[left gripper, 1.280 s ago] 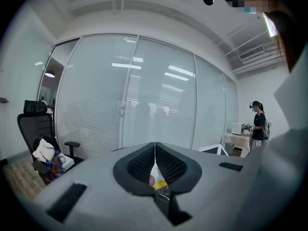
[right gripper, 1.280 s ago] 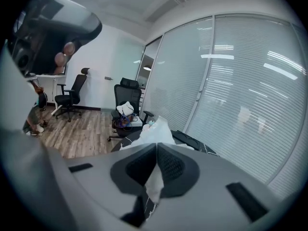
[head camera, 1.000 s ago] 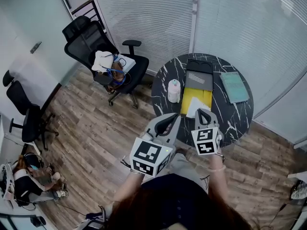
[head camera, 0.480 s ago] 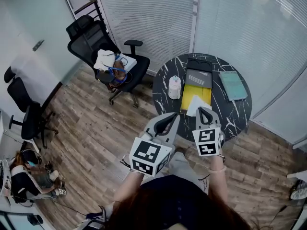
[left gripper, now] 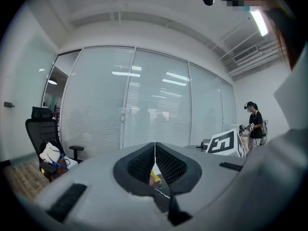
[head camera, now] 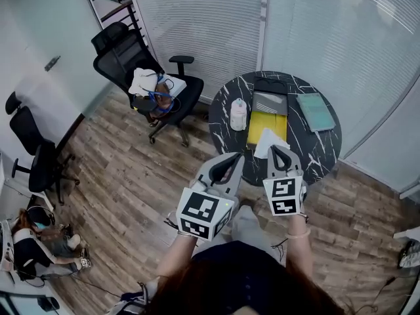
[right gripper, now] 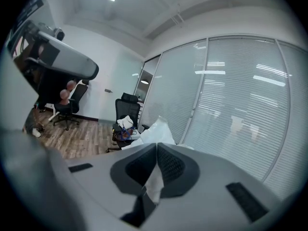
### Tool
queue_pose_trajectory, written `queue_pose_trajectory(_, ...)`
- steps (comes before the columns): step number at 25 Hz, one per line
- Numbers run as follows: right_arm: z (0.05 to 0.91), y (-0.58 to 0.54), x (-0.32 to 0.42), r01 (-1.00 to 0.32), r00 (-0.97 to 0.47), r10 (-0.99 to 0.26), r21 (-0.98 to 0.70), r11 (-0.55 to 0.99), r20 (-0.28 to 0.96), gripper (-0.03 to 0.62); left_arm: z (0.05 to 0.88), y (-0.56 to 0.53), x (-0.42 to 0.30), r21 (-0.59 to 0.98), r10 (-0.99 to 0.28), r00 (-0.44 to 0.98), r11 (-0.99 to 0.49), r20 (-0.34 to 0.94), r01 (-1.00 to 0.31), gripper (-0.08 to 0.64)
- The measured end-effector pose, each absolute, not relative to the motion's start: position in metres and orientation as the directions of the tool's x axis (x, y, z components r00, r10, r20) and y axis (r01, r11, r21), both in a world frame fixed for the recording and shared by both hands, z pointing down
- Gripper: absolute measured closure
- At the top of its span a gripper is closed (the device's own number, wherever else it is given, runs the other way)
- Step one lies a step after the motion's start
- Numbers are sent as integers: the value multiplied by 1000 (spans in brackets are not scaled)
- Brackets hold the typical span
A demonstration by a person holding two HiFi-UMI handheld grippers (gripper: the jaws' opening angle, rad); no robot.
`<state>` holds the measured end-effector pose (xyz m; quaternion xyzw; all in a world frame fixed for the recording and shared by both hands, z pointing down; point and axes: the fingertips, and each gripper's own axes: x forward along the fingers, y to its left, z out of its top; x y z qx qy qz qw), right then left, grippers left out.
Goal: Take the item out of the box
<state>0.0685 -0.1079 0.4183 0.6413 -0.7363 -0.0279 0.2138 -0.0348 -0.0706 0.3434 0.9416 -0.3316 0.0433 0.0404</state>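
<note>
Box (head camera: 270,102) contents too small, indistinct

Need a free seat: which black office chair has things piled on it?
The black chair nearest the round table; a white bundle lies on its seat. The left chair looks bare.

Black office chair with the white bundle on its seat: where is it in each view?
Head view: upper left, black chair.
Left gripper view: chair at lower left edge.
Right gripper view: chair left of centre, beside the white sheet.
Shared landmark: the blinds wall next to it.
</note>
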Motion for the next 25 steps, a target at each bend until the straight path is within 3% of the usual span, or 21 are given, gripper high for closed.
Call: queue_pose_trajectory(25,348,-30,29,-949,-72,-989,297,108,131,566,333,-34,-64,48,-614,788,-786,53,-616,534)
